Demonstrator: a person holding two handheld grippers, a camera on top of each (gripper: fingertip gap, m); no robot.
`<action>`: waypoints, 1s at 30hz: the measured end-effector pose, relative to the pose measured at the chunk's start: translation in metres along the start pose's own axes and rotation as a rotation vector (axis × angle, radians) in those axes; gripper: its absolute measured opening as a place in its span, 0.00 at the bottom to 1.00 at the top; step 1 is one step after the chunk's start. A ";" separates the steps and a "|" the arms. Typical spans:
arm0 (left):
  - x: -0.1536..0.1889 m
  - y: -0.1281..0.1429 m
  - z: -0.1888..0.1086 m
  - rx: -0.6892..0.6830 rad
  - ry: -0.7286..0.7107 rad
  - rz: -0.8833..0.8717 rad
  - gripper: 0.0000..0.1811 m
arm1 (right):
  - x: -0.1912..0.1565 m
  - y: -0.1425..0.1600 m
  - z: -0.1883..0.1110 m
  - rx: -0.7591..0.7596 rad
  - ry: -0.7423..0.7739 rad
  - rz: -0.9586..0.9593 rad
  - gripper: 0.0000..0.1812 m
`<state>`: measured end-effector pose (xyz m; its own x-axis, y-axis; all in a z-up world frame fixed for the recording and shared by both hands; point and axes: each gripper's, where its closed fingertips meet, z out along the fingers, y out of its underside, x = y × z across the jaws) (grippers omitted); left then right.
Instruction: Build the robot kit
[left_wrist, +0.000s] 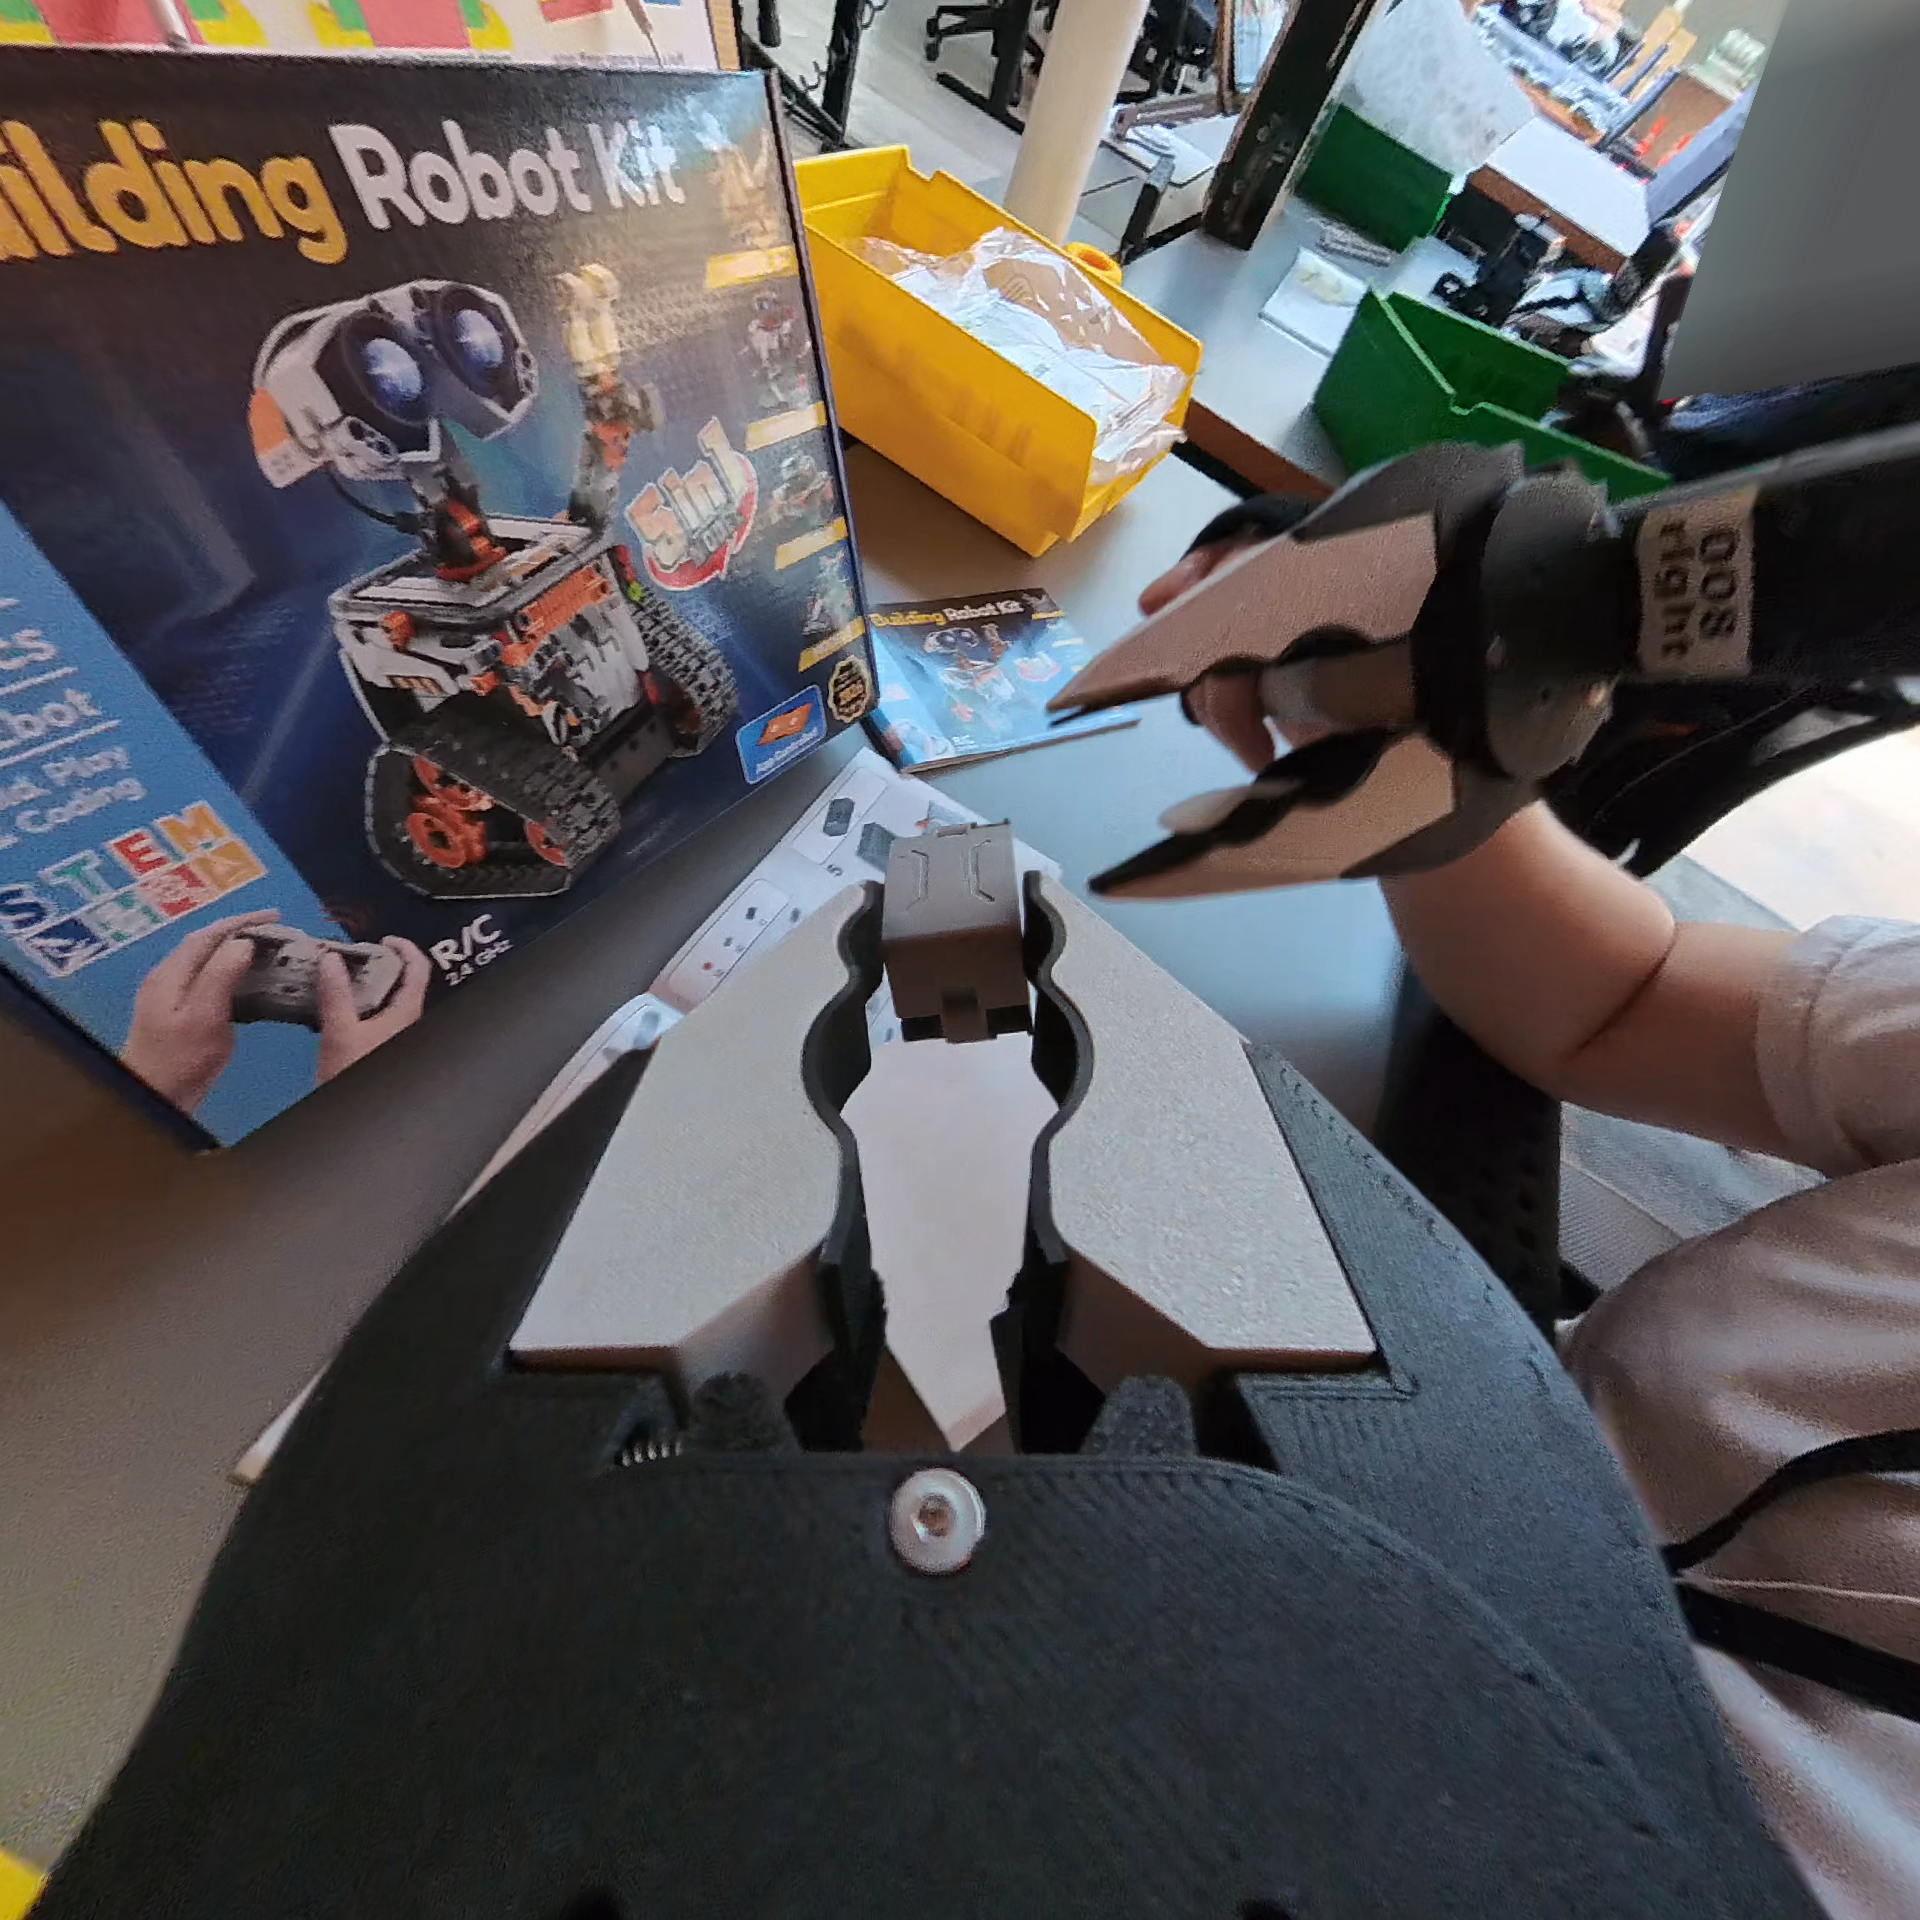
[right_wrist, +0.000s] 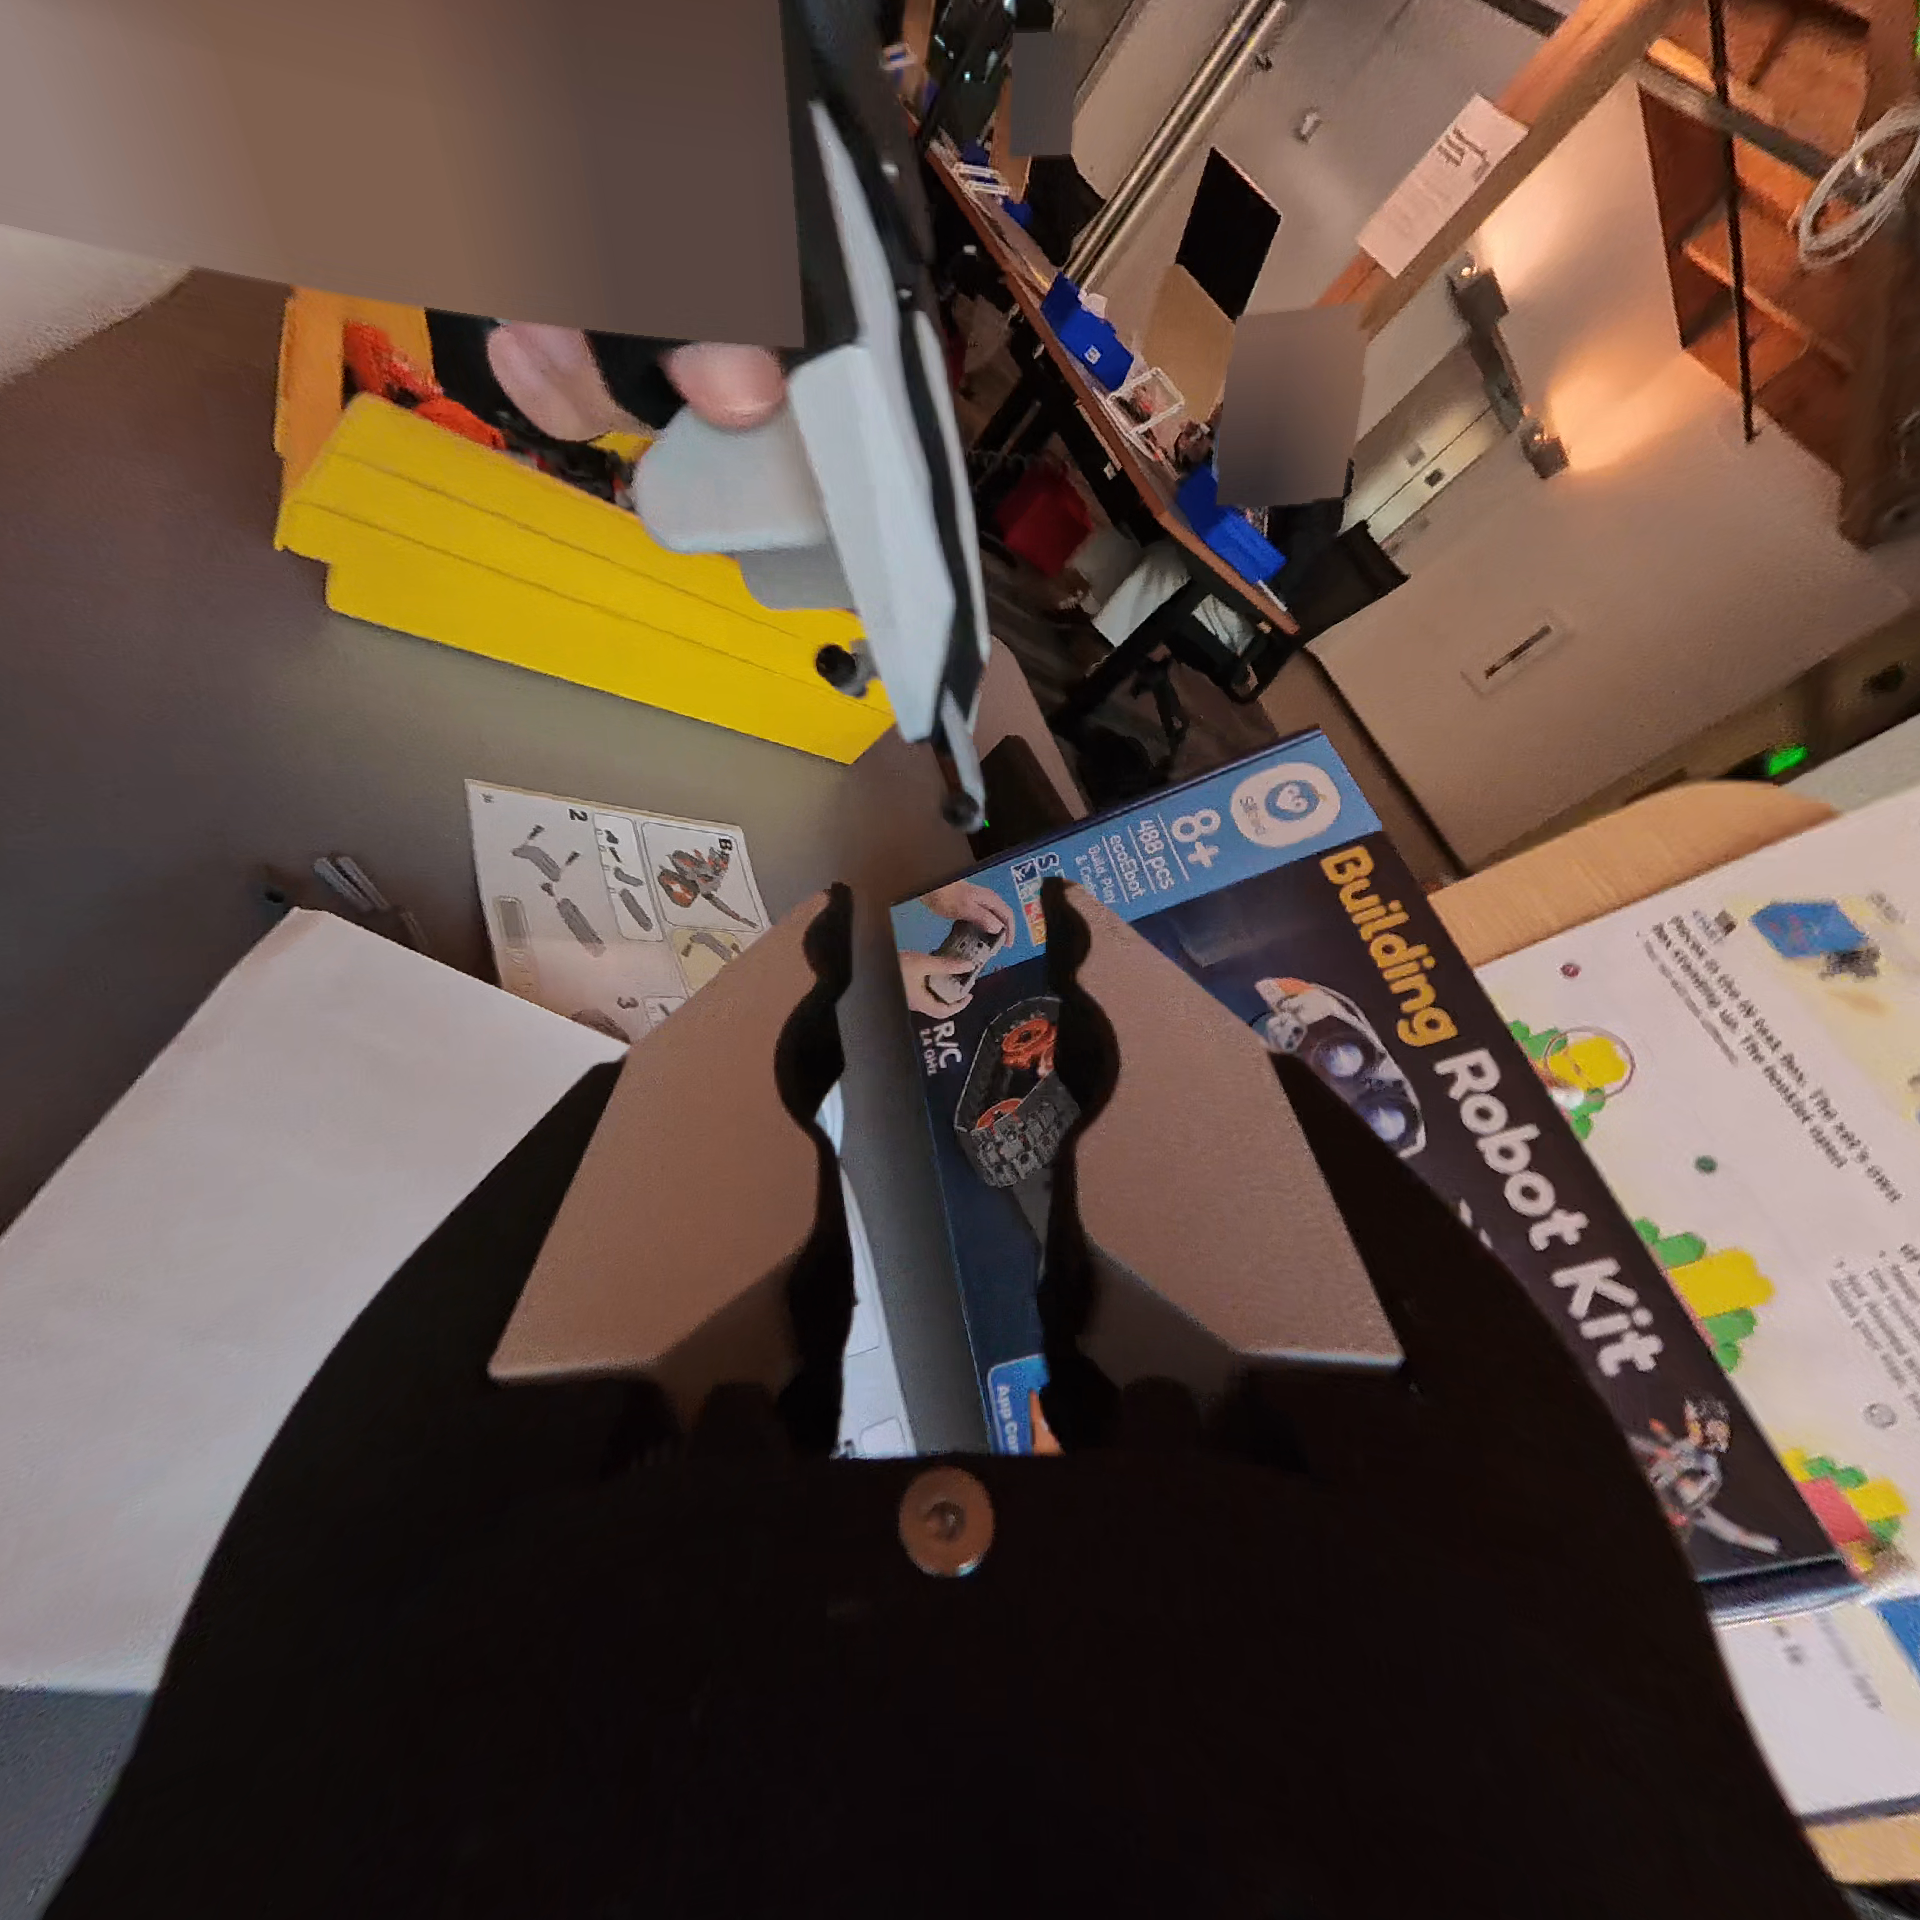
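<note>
My left hand-held gripper (left_wrist: 951, 914) pinches a small gray block (left_wrist: 954, 935) above the white sheet (left_wrist: 758, 914) on the surface (left_wrist: 1195, 935), near the big box (left_wrist: 416, 520), while my right hand-held gripper (right_wrist: 945, 904) hangs partly open, holding nothing.

Grey block (left_wrist: 954, 940), yellow bin (left_wrist: 997, 395), dark blue, perhaps black, box (left_wrist: 436, 540).
</note>
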<state>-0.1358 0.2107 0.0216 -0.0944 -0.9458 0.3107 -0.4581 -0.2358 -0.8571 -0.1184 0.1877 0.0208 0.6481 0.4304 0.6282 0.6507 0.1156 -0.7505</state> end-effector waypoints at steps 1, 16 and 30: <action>0.003 -0.001 0.003 0.001 0.025 -0.015 0.14 | -0.001 -0.001 0.004 -0.009 0.023 -0.039 0.22; 0.038 0.000 0.020 -0.071 0.106 0.039 0.14 | -0.003 -0.013 -0.001 0.025 0.057 -0.171 0.03; 0.058 -0.013 0.003 -0.017 0.077 0.173 0.14 | 0.004 -0.039 -0.013 -0.029 0.118 -0.250 0.02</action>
<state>-0.1325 0.1586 0.0489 -0.2399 -0.9519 0.1907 -0.4441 -0.0671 -0.8935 -0.1361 0.1736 0.0551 0.5066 0.2846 0.8139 0.8060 0.1788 -0.5642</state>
